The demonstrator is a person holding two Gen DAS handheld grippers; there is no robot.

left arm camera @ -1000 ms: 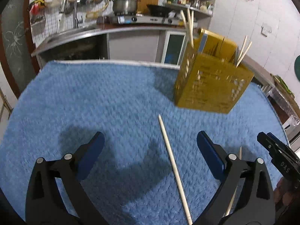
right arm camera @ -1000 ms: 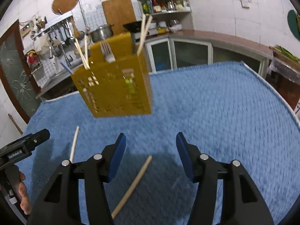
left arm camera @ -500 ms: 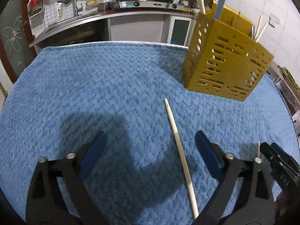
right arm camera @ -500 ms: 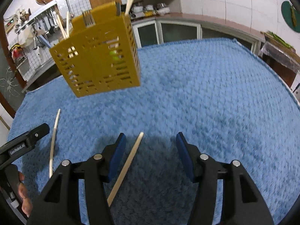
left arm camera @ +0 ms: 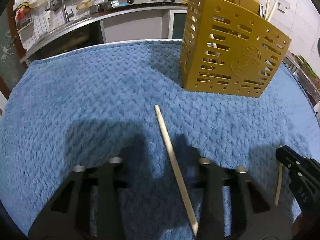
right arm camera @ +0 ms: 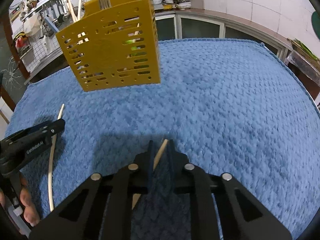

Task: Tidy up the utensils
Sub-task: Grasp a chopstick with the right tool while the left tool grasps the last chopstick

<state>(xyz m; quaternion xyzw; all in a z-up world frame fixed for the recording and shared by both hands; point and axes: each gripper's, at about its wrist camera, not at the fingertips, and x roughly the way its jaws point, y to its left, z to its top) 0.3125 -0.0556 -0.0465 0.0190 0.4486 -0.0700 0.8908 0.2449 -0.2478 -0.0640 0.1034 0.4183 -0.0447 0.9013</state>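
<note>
Closing in: right gripper (right arm camera: 160,150) has its two dark fingers drawn nearly together around the thin end of a chopstick (right arm camera: 160,152); whether the pads bite yet, I cannot tell for sure, but it looks pinched.
Left gripper: left gripper (left arm camera: 160,160) is blurred, jaws partly apart, straddling the pale chopstick (left arm camera: 172,160) lying on the cloth; nothing visibly clamped.
Where the sticks lie: both flat on the blue towel (right arm camera: 220,100), in front of the yellow holder (right arm camera: 112,54).
Holder: yellow holder (left arm camera: 230,60) stands upright, slotted walls, with a fork (right arm camera: 104,0) and more chopsticks poking out.
Handling: judged light, stiff and smooth, so a stick may roll or swivel in the pads; a hold nearer the middle would steady it, and the plush towel lets fingers dig under.
Writing: "GenRobot.AI" reads on the left gripper's body in the right view; "DAS" on the right gripper's body in the left view.
</note>
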